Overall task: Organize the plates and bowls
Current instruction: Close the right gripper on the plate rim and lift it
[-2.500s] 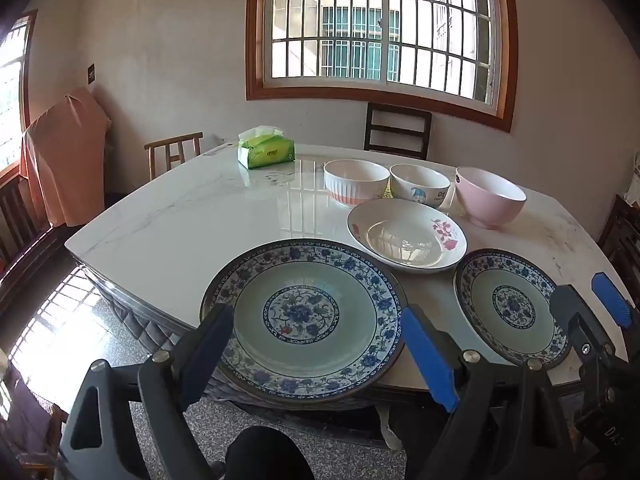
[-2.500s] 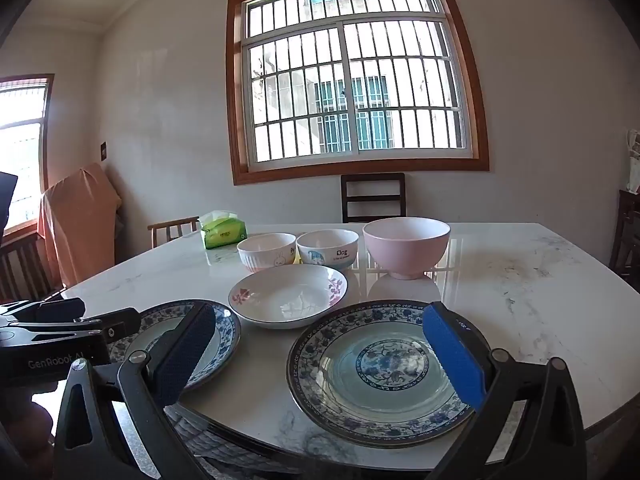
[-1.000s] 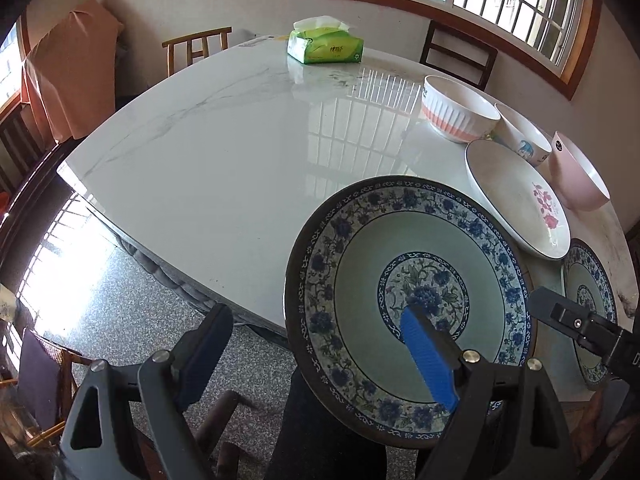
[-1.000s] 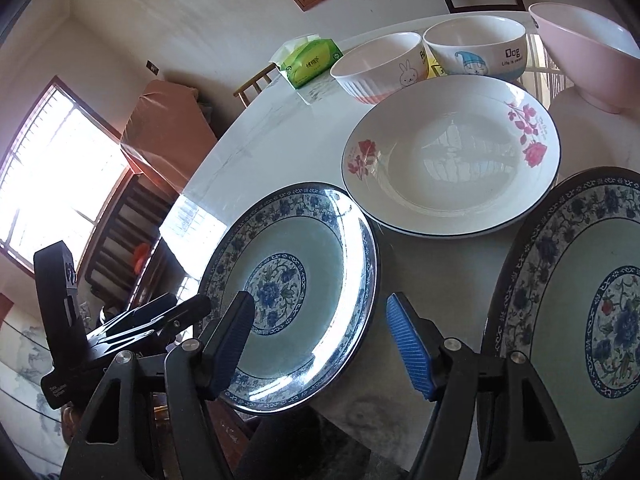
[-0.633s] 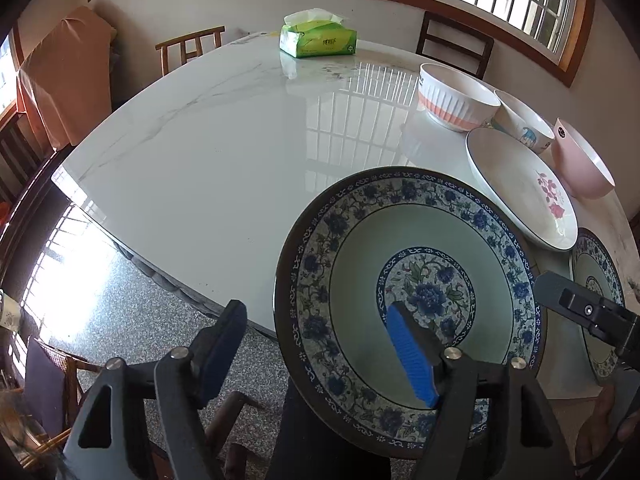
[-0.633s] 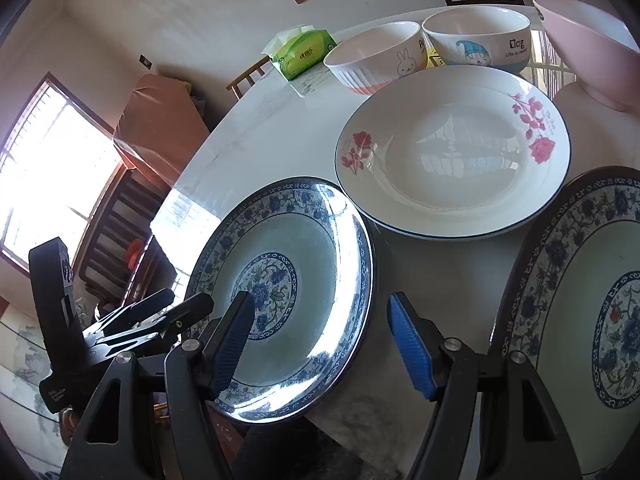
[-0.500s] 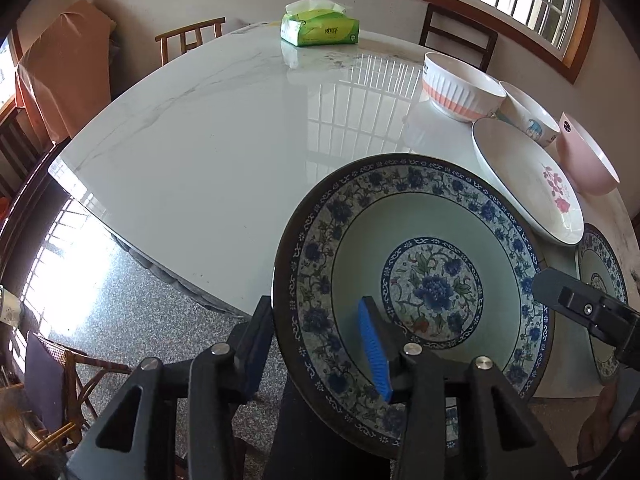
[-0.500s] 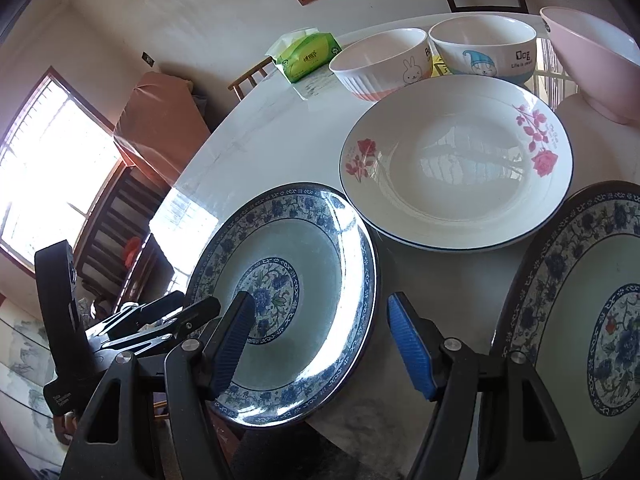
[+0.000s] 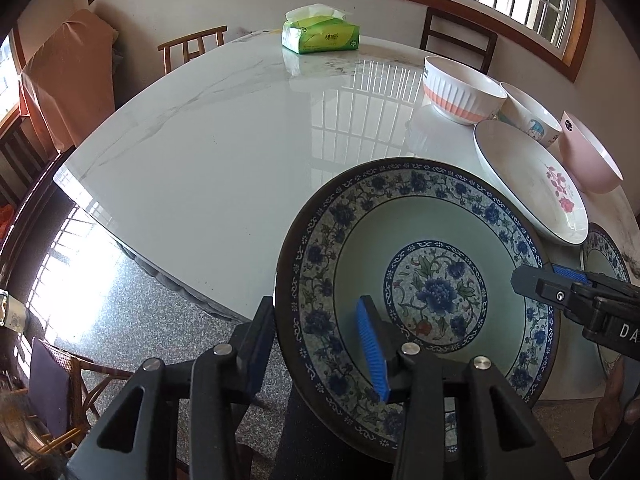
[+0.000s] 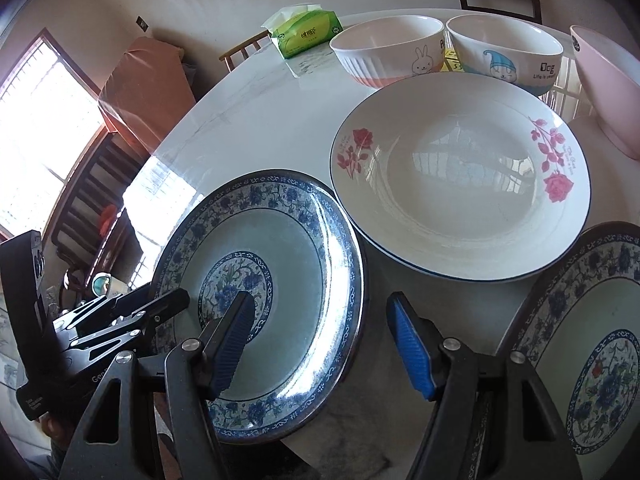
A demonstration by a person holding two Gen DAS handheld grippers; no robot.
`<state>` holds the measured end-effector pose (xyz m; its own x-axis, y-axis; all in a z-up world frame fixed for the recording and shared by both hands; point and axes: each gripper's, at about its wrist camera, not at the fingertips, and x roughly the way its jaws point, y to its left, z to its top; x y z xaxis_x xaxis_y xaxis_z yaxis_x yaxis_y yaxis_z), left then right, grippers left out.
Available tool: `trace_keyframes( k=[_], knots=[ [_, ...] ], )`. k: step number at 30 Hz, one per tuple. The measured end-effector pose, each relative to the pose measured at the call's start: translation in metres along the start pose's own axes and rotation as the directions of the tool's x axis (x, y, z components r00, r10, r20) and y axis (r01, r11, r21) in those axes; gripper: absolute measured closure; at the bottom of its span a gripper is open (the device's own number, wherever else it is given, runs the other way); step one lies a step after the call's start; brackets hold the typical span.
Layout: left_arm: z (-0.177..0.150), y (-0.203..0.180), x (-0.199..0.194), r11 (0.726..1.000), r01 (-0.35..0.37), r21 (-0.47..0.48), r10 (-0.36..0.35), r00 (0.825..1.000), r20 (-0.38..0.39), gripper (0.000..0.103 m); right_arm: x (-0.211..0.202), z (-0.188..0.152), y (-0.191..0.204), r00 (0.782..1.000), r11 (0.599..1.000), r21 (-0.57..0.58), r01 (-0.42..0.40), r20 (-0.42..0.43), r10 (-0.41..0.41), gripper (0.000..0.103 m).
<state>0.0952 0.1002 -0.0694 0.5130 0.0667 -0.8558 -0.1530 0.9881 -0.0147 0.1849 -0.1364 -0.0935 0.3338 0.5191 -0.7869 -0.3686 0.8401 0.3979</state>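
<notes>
My left gripper (image 9: 320, 344) is shut on the near rim of a blue-and-white patterned plate (image 9: 416, 288), which overhangs the front edge of the white marble table (image 9: 224, 152). The same plate (image 10: 264, 280) shows in the right wrist view with the left gripper (image 10: 160, 316) on its left rim. My right gripper (image 10: 320, 344) is open and empty, above the plate's right rim. A white rose plate (image 10: 460, 176), a second blue-and-white plate (image 10: 592, 344), a rabbit bowl (image 10: 388, 52), a cartoon bowl (image 10: 508, 56) and a pink bowl (image 10: 608, 84) are on the table.
A green tissue pack (image 9: 320, 32) sits at the table's far side. Wooden chairs (image 9: 192, 48) stand around the table. A covered piece of furniture (image 9: 68, 84) is at the left wall. The left part of the marble top holds nothing.
My left gripper closed on the patterned plate's near rim; before, its jaws were wide apart. The plate tilted up slightly and the right gripper stayed open beside it.
</notes>
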Motion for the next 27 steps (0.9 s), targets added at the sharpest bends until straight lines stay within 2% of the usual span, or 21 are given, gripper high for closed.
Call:
trace_keyframes(
  k=[1,3,5,7,10,15,19,27],
  knots=[
    [0.0,0.002,-0.001,1.0,-0.006,0.0,0.006,1.0,0.004,0.065,0.0,0.0,0.002,1.0,1.0,-0.01,0.005,-0.002,-0.005,0.053],
    [0.001,0.003,-0.001,1.0,-0.015,-0.004,0.015,1.0,0.01,0.067,0.004,0.0,0.002,1.0,1.0,-0.003,0.013,-0.027,-0.013,0.06],
    [0.002,0.007,-0.002,1.0,-0.014,-0.012,0.014,1.0,0.012,0.069,0.004,0.001,0.001,0.999,1.0,-0.004,0.027,-0.019,-0.027,0.065],
    [0.003,0.009,-0.003,0.999,-0.029,-0.017,0.029,0.999,0.021,0.075,0.004,0.002,-0.002,0.999,0.999,0.009,0.041,-0.016,-0.041,0.076],
    [0.007,0.01,-0.002,0.998,-0.058,-0.014,0.059,0.998,0.03,0.078,0.005,0.002,-0.005,0.999,0.999,0.029,0.044,-0.012,-0.043,0.083],
    [0.015,0.018,0.003,0.997,-0.066,-0.039,0.067,0.997,0.024,0.078,0.009,0.002,0.003,0.999,0.999,0.026,0.047,-0.005,-0.047,0.083],
    [0.021,0.025,0.004,0.995,-0.086,-0.055,0.088,0.996,0.026,0.085,0.012,0.006,0.007,0.999,0.999,0.032,0.042,0.009,-0.042,0.084],
    [0.038,0.045,0.013,0.992,-0.094,-0.089,0.096,0.995,0.022,0.085,0.019,0.018,0.016,0.999,0.999,0.026,0.03,0.041,-0.031,0.084]
  ],
)
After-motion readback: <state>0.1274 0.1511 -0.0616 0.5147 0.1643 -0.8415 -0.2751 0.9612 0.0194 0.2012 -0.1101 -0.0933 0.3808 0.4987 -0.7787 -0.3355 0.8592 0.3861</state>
